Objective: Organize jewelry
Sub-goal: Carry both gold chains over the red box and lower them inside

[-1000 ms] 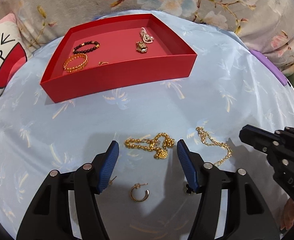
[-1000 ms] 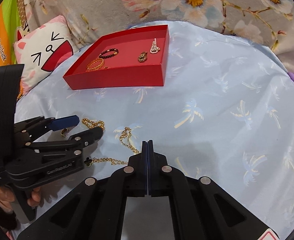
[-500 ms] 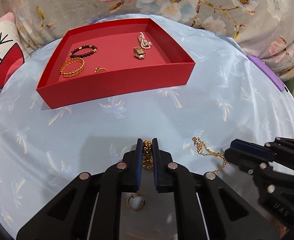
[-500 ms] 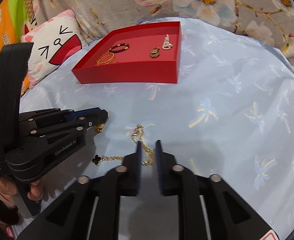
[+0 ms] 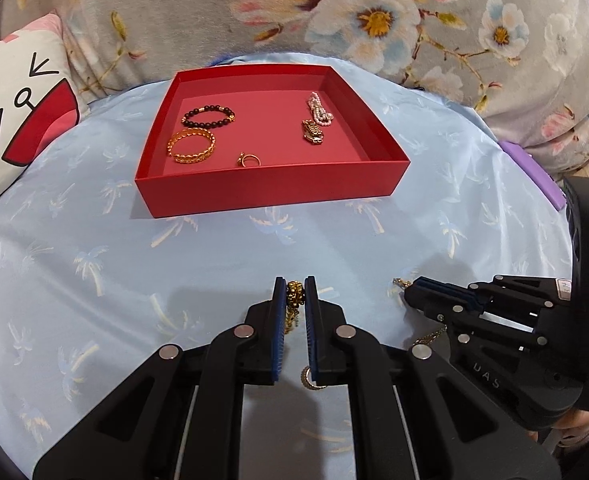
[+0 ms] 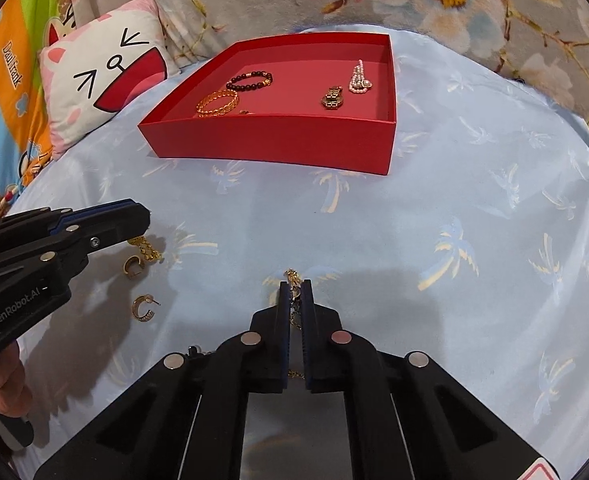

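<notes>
A red tray (image 5: 270, 192) (image 6: 278, 144) sits on the blue cloth and holds a black bead bracelet (image 5: 208, 117), a gold bangle (image 5: 191, 146), a small ring (image 5: 249, 159), a gold watch (image 5: 313, 132) and a pearl string (image 5: 318, 109). My left gripper (image 5: 295, 296) (image 6: 134, 220) is shut on a chunky gold bead chain (image 5: 293, 300), which hangs below its tips (image 6: 146, 250). My right gripper (image 6: 295, 300) (image 5: 414, 294) is shut on a thin gold chain (image 6: 294, 284) lying on the cloth. Two gold hoop earrings (image 6: 134, 266) (image 6: 142, 308) lie loose.
A cat-face pillow (image 6: 102, 76) lies left of the tray, a floral cushion (image 5: 374, 20) lies behind it, and a purple object (image 5: 534, 172) sits at the right edge of the cloth.
My left gripper closed on the bead chain and lifted it. My right gripper opened a little, moved forward over the thin chain and closed on it.
</notes>
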The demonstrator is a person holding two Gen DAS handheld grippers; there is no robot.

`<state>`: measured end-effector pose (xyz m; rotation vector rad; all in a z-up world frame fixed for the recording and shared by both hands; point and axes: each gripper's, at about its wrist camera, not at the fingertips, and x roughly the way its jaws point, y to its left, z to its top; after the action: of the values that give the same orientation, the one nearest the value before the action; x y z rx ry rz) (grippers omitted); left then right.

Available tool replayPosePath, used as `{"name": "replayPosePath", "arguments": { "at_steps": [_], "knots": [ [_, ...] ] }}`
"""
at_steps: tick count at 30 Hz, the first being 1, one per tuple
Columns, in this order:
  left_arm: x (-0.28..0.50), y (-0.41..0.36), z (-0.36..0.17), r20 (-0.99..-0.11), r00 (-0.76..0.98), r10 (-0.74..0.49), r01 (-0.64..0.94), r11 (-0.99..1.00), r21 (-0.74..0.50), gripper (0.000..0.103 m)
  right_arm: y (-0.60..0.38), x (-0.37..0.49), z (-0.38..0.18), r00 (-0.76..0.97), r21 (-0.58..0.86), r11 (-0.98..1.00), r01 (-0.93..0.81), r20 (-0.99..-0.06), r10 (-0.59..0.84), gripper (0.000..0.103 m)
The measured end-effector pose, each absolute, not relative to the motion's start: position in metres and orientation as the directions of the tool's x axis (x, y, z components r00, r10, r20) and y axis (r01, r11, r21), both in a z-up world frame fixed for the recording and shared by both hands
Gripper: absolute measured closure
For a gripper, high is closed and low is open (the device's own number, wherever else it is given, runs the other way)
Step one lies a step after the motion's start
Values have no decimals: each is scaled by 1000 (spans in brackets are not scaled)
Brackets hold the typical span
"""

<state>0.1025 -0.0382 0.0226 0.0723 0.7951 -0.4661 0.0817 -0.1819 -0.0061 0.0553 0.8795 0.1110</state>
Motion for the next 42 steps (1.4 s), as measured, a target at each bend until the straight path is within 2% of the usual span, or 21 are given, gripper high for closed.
{"name": "replayPosePath", "arguments": {
  "at_steps": [1, 10, 20, 31, 36, 42],
  "knots": [
    [102, -37, 24, -701, 605, -377, 427, 897, -113, 95, -182, 81, -6, 633, 92, 993, -73, -765, 118, 102],
    [99, -25, 37, -689, 621, -373, 413, 903, -117, 95, -190, 68, 29, 685, 130, 989, -74, -714, 145, 102],
    [108, -8, 74, -647, 664, -375, 401, 909, -115, 95, -189, 65, 102, 772, 114, 987, -114, -615, 160, 102],
    [159, -6, 127, -596, 708, -379, 399, 911, -106, 95, -192, 109, 185, 852, 73, 991, -113, -506, 134, 102],
    [193, -17, 140, -580, 717, -386, 405, 908, -104, 95, -201, 144, 195, 861, 74, 994, -86, -496, 111, 102],
    [235, -42, 137, -583, 709, -397, 422, 901, -100, 95, -209, 184, 176, 841, 84, 994, -70, -530, 104, 102]
  ]
}}
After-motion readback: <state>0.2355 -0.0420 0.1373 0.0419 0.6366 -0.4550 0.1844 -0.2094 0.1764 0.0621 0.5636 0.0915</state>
